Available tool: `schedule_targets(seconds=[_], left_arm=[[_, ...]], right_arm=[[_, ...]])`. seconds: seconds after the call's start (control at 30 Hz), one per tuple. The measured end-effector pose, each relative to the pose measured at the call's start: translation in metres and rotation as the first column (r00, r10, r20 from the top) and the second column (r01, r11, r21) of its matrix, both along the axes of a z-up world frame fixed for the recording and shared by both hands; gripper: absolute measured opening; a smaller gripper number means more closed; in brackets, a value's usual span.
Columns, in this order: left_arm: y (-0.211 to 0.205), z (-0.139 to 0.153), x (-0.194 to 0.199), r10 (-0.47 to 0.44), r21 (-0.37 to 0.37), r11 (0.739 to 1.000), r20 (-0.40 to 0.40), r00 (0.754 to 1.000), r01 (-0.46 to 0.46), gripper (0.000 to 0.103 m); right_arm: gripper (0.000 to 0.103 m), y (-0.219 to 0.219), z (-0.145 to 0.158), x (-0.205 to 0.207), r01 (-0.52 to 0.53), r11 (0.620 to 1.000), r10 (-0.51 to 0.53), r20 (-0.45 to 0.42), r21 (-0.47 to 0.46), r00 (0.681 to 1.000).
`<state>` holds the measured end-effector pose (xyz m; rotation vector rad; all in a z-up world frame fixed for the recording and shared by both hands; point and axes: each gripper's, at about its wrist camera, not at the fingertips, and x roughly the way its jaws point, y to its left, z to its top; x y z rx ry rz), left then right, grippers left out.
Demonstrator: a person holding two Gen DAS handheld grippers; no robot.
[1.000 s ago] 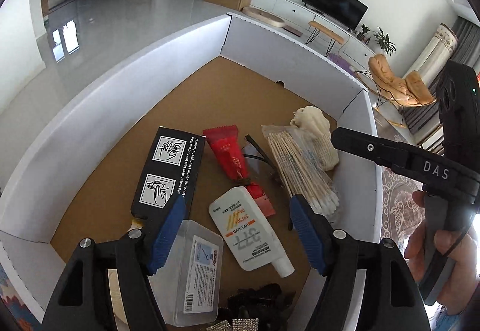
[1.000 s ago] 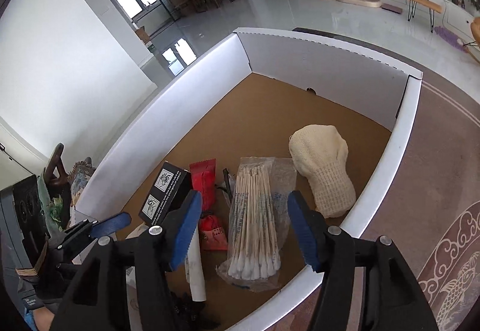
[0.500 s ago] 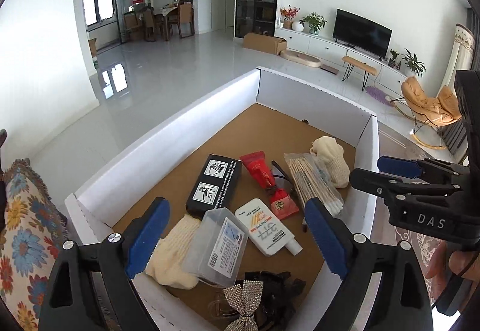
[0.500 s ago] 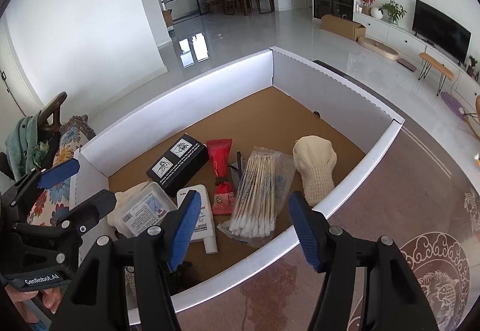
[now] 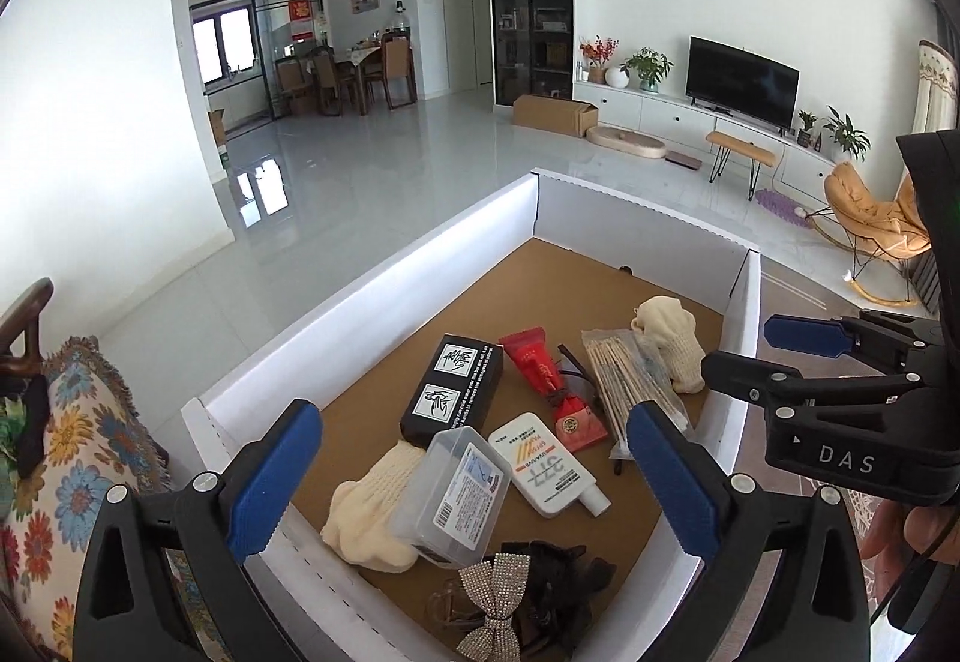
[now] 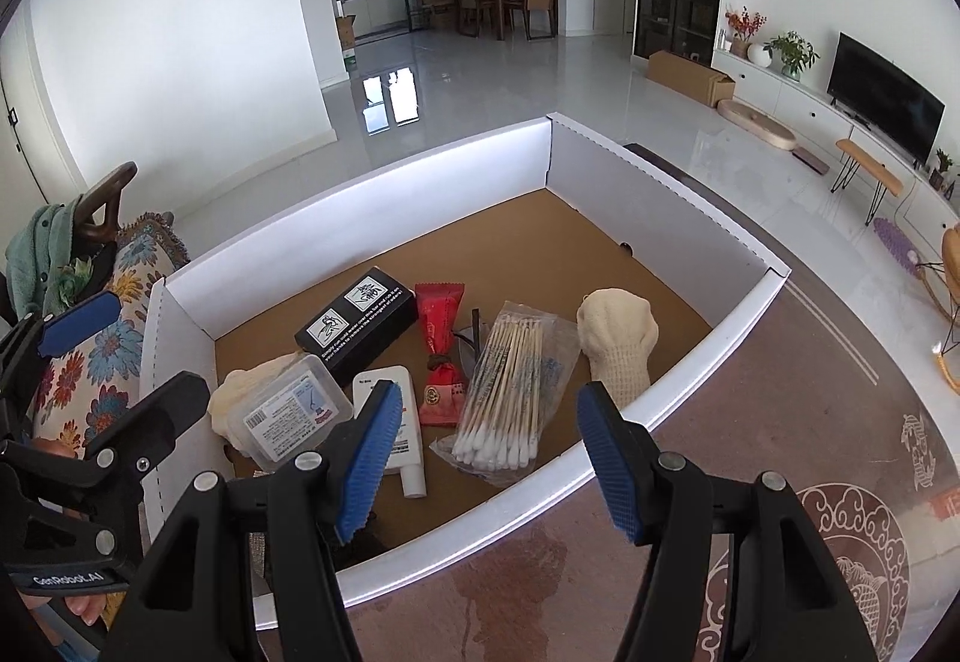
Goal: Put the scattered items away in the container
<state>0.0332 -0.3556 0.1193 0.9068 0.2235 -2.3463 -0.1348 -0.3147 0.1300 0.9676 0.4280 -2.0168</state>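
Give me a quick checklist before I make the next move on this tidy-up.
1. Left claw open and holding nothing: ok.
2. Right claw open and holding nothing: ok.
3. Both claws held above the white box, touching nothing: ok.
4. Cotton swab bag, black carton and sunscreen tube inside the box: ok.
5. Nothing left on the table beside the box: cannot tell, only part is in view.

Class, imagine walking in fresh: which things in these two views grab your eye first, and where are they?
The big white box with its brown floor fills the middle. Inside, a black carton lies beside a red pouch, and the cotton swabs sit right of that. An open blue-padded tool frames each view's bottom, left tool and right tool.
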Motion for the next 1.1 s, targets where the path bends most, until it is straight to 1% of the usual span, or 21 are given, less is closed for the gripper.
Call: schedule_targets(seconds=[0.07, 0.13, 0.27, 0.33, 0.47, 0.6, 0.77, 0.9, 1.1], left_arm=[[0.000, -0.001, 0.000, 0.017, -0.001, 1.000, 0.014, 1.000, -0.017, 0.103], [-0.001, -0.003, -0.001, 0.026, 0.017, 1.000, 0.025, 0.999, -0.026, 0.103], [0.000, -0.005, -0.001, 0.027, 0.050, 0.998, 0.020, 0.999, -0.028, 0.103], [0.003, -0.004, -0.001, 0.033, 0.044, 0.998, 0.020, 0.999, -0.034, 0.103], [0.009, -0.001, -0.006, 0.057, 0.018, 0.998, 0.044, 0.997, -0.058, 0.103], [0.012, 0.003, -0.006, 0.070, 0.014, 0.997, 0.023, 0.997, -0.070, 0.103], [0.013, 0.006, -0.008, 0.083, 0.010, 0.996, 0.021, 0.996, -0.083, 0.103], [0.012, 0.004, -0.008, 0.105, 0.018, 0.994, 0.021, 0.994, -0.105, 0.103], [0.009, 0.005, -0.007, 0.113, 0.041, 0.993, 0.013, 0.994, -0.113, 0.103]], right_arm=[[0.062, -0.001, -0.001, 0.001, -0.002, 1.000, 0.002, 0.002, 0.002, 1.000], [0.062, -0.002, -0.004, 0.001, -0.004, 1.000, 0.004, 0.004, 0.011, 1.000], [0.062, -0.004, -0.008, 0.000, -0.004, 1.000, 0.004, 0.007, 0.022, 1.000], [0.062, -0.005, -0.010, 0.001, -0.006, 1.000, 0.006, 0.007, 0.028, 1.000], [0.062, -0.007, -0.011, -0.001, -0.007, 0.999, 0.007, 0.004, 0.049, 1.000], [0.062, -0.007, -0.009, -0.002, -0.011, 0.999, 0.011, 0.001, 0.050, 1.000], [0.062, -0.011, -0.006, -0.001, -0.025, 0.998, 0.025, -0.008, 0.062, 1.000], [0.062, -0.013, -0.005, 0.000, -0.032, 0.997, 0.033, -0.012, 0.069, 0.999], [0.062, -0.012, -0.010, -0.002, -0.031, 0.997, 0.031, -0.003, 0.074, 0.999]])
